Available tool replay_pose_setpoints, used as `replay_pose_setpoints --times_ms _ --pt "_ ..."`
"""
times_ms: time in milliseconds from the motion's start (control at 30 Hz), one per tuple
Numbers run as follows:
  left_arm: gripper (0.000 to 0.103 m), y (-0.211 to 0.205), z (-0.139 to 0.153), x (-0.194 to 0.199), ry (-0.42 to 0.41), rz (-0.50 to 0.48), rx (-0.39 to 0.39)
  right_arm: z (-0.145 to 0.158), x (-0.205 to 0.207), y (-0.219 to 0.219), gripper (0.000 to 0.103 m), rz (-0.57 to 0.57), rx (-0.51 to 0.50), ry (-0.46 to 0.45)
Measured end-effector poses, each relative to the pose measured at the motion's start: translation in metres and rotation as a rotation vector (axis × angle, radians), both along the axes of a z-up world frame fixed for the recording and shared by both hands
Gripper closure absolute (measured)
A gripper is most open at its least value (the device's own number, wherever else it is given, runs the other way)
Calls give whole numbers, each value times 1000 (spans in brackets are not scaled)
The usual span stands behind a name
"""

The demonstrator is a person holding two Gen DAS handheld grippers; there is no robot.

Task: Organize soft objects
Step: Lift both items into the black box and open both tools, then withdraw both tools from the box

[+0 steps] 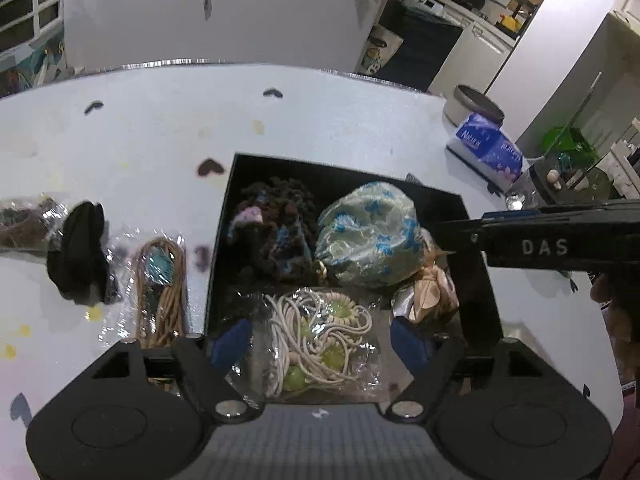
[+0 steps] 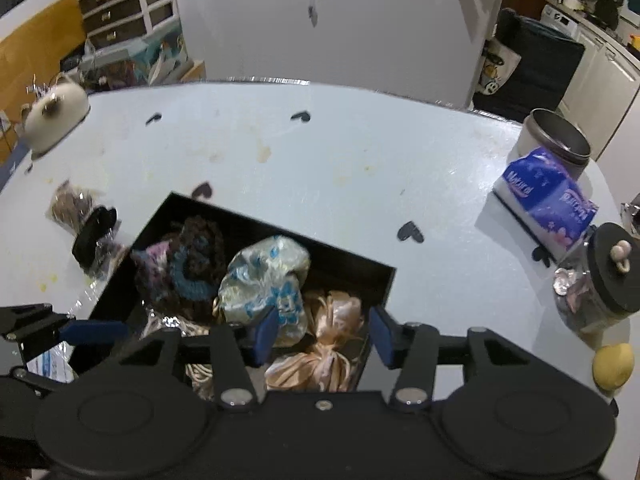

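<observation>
A black box (image 1: pixel 221 240) (image 2: pixel 344 255) on the white table holds a dark crocheted piece (image 1: pixel 276 232) (image 2: pixel 188 264), a blue-flowered satin pouch (image 1: pixel 368 236) (image 2: pixel 264 276), a peach satin bundle (image 1: pixel 434 290) (image 2: pixel 336 316) and a clear bag of white cord with green beads (image 1: pixel 320 336). My left gripper (image 1: pixel 320 344) stands open over the cord bag, its pads clear of it. The right gripper (image 2: pixel 324 334) is open astride the peach bundle, not pressing on it. Left of the box lie a black soft piece (image 1: pixel 80 256) (image 2: pixel 94 236), a bagged tan cord (image 1: pixel 160 280) and a bagged brown item (image 1: pixel 24 224) (image 2: pixel 68 204).
At the table's right stand a blue tissue pack (image 2: pixel 548 196) (image 1: pixel 488 148), a grey tin (image 2: pixel 560 140), a glass jar with a black lid (image 2: pixel 608 280) and a lemon (image 2: pixel 612 364). A cream pot (image 2: pixel 52 116) sits at the far left. A kitchen lies beyond the table edge.
</observation>
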State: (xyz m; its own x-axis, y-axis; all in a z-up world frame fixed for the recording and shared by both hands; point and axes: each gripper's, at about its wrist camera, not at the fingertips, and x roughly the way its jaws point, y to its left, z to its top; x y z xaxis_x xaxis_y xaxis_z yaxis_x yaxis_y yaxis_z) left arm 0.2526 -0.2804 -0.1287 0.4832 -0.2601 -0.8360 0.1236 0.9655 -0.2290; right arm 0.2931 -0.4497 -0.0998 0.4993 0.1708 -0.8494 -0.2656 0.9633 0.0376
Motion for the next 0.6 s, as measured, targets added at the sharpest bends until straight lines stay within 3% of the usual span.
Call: replay_pose_setpoints --times_ms 600 --pt "21 9 45 -37 -114 -24 7 27 -68 -35 53 -82 199 -67"
